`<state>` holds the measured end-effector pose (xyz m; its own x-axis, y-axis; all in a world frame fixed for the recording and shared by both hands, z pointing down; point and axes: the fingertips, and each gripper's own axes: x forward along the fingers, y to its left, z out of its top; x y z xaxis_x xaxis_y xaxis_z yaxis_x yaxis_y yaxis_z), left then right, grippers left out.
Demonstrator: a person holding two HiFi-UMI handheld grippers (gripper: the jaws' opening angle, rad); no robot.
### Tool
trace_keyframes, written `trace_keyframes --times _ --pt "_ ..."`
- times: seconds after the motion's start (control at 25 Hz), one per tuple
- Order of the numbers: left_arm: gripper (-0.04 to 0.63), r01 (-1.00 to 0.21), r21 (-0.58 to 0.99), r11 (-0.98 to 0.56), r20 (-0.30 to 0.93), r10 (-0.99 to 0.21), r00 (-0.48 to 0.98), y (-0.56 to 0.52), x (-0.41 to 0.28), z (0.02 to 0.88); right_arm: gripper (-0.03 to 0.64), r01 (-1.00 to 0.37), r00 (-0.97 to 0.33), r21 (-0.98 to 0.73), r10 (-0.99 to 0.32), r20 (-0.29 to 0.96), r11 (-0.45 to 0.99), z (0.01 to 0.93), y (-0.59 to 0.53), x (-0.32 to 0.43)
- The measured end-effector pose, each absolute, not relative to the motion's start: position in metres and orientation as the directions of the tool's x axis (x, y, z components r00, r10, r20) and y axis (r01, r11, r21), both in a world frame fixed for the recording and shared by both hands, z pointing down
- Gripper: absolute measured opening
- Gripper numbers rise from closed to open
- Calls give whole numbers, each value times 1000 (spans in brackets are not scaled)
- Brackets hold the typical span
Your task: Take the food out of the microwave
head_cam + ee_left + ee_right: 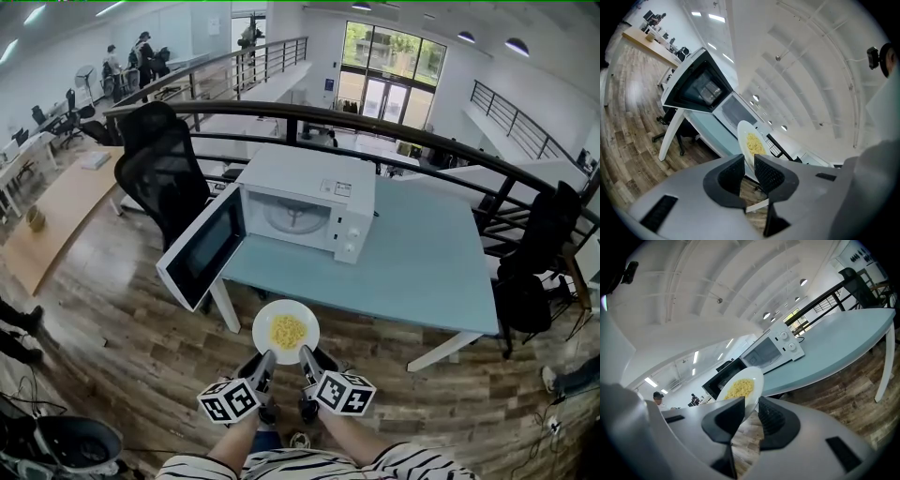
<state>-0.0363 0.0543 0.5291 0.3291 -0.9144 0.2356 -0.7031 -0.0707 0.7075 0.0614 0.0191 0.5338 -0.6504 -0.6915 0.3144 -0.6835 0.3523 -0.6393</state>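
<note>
Low and centre in the head view, the white plate [286, 330] of yellow food [288, 331] hangs above the wooden floor [122, 347]. It is just off the near edge of the pale blue tabletop [422, 267] and clear of the microwave [314, 202], whose door [202, 251] stands swung open to the left. Both grippers hold the plate by its near rim. The left gripper [266, 362] has its fingers [769, 174] clamped on the lower-left rim, and the right gripper [307, 357] is clamped on the lower-right. The plate lies straight ahead of both pairs of fingers, toward the tabletop. Being round, it has no long axis, and neither hand is nearer. Setting it down likely calls for both hands pushing forward together and level, or the food may slide.
</note>
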Motion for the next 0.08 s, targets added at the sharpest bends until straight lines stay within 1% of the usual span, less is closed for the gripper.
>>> trace_keyframes --times 0.08 --pt "77 -702 708 -69 238 -914 330 57 -37 530 101 -683 -651 -641 -690 316 351 535 22 61"
